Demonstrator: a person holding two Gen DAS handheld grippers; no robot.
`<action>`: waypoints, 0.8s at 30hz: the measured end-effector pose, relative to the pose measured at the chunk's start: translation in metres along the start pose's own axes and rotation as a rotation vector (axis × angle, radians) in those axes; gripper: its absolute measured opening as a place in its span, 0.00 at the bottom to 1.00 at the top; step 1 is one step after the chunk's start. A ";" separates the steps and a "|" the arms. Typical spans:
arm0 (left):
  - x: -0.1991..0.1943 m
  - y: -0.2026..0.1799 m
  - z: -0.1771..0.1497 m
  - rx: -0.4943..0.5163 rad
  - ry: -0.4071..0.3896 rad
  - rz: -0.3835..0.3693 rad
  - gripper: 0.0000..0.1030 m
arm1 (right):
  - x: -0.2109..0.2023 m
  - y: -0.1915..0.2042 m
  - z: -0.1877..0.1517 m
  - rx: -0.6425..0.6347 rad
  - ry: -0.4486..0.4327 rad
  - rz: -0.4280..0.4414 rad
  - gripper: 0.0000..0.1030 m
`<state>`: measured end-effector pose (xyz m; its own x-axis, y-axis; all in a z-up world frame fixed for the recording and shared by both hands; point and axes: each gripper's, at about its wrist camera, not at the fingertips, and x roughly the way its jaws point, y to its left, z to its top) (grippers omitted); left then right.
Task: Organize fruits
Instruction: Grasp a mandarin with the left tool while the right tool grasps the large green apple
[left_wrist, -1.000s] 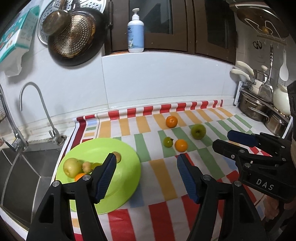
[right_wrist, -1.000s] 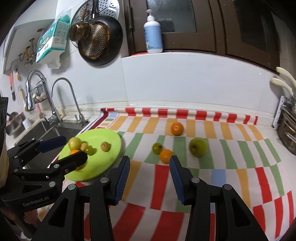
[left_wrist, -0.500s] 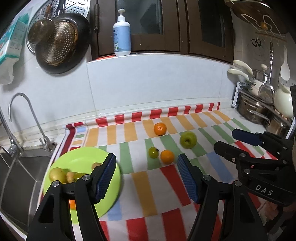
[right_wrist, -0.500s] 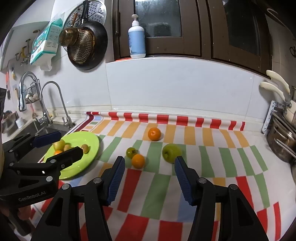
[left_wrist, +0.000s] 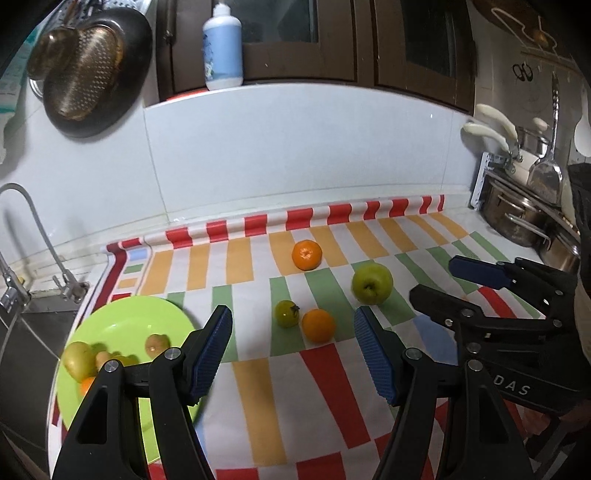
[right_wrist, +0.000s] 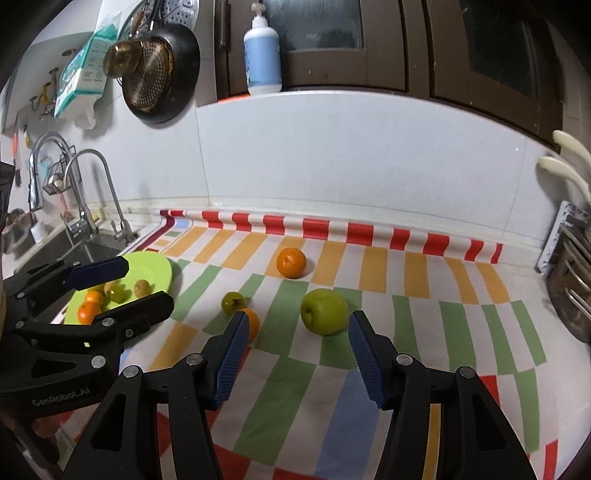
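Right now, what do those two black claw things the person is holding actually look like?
Both are matte black plastic tools with two angular fingers joined by silver rivets. Each finger ends in a ribbed dark-blue pad. The left gripper carries the white lettering "GenRobot.AI" on its body, seen from the right camera; the right gripper is marked "DAS". No cables show. The hands holding them are barely in view.

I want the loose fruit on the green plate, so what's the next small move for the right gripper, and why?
Probably ease the right gripper forward and down around the green apple. Its jaws are open with nothing between them, the apple lies just ahead of them on the striped cloth, apart from the other loose fruit, and the green plate still has room.
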<state>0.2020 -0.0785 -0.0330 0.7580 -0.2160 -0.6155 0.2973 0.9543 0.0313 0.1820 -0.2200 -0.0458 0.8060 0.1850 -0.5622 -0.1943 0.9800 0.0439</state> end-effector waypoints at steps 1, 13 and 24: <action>0.003 -0.001 0.000 0.003 0.004 0.001 0.66 | 0.005 -0.003 0.000 -0.001 0.008 0.005 0.55; 0.051 -0.008 -0.007 0.020 0.090 -0.032 0.61 | 0.054 -0.022 -0.006 -0.004 0.077 0.020 0.55; 0.087 -0.017 -0.013 0.026 0.174 -0.087 0.43 | 0.089 -0.036 -0.005 0.021 0.122 0.039 0.55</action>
<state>0.2556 -0.1106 -0.0968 0.6180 -0.2563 -0.7433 0.3737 0.9275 -0.0090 0.2579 -0.2393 -0.1014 0.7240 0.2136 -0.6559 -0.2110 0.9739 0.0842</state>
